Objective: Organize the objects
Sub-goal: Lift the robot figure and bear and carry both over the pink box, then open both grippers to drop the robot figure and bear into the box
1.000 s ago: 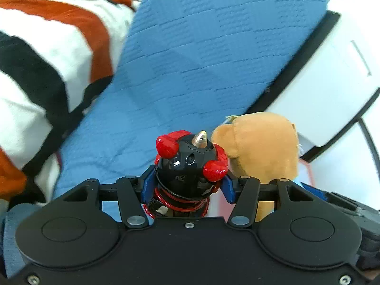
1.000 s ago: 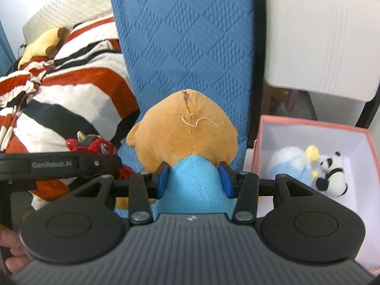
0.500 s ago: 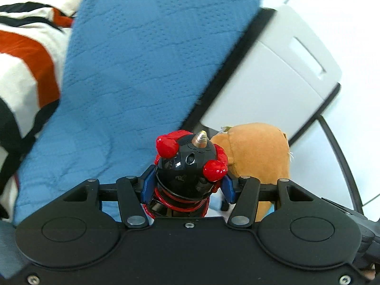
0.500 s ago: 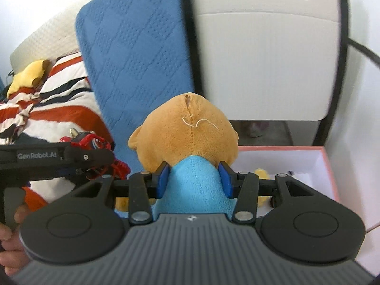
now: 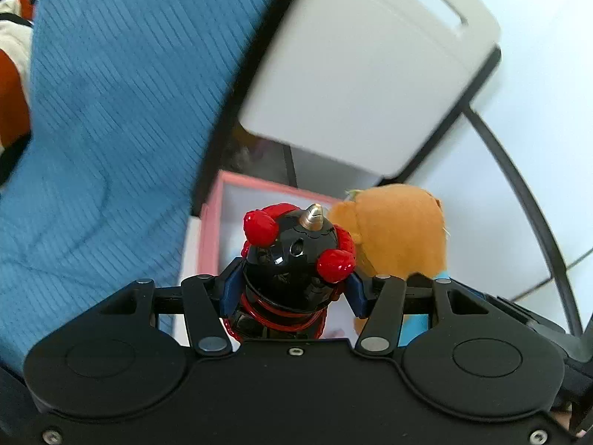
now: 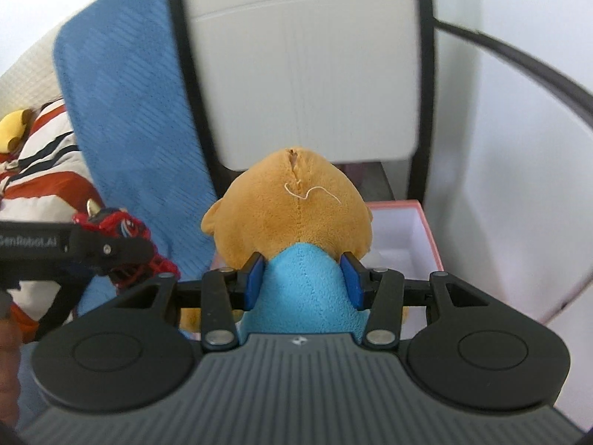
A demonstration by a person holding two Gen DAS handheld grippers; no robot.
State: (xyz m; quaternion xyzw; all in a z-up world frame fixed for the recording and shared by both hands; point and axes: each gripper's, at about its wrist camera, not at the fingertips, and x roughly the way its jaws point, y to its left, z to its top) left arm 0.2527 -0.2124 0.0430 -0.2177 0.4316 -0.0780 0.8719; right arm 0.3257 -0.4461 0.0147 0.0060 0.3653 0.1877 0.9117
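Note:
My left gripper (image 5: 292,289) is shut on a black and red toy figure (image 5: 292,256) with a metal horn, held in the air over the pink-rimmed box (image 5: 211,233). My right gripper (image 6: 302,283) is shut on a brown plush bear in a blue shirt (image 6: 292,207), just right of the left gripper; the bear also shows in the left wrist view (image 5: 400,230). The toy figure and left gripper show at the left of the right wrist view (image 6: 118,241). The pink box (image 6: 426,230) lies beyond the bear, its contents hidden.
A blue quilted cover (image 5: 111,111) lies on the left, with a striped blanket (image 6: 44,163) and a yellow plush (image 6: 11,129) beyond it. A white chair with black frame (image 6: 315,55) stands over the box. White floor lies to the right.
Both grippers have swung right with their toys, away from the striped blanket and toward the chair. The pink box has come into the left wrist view.

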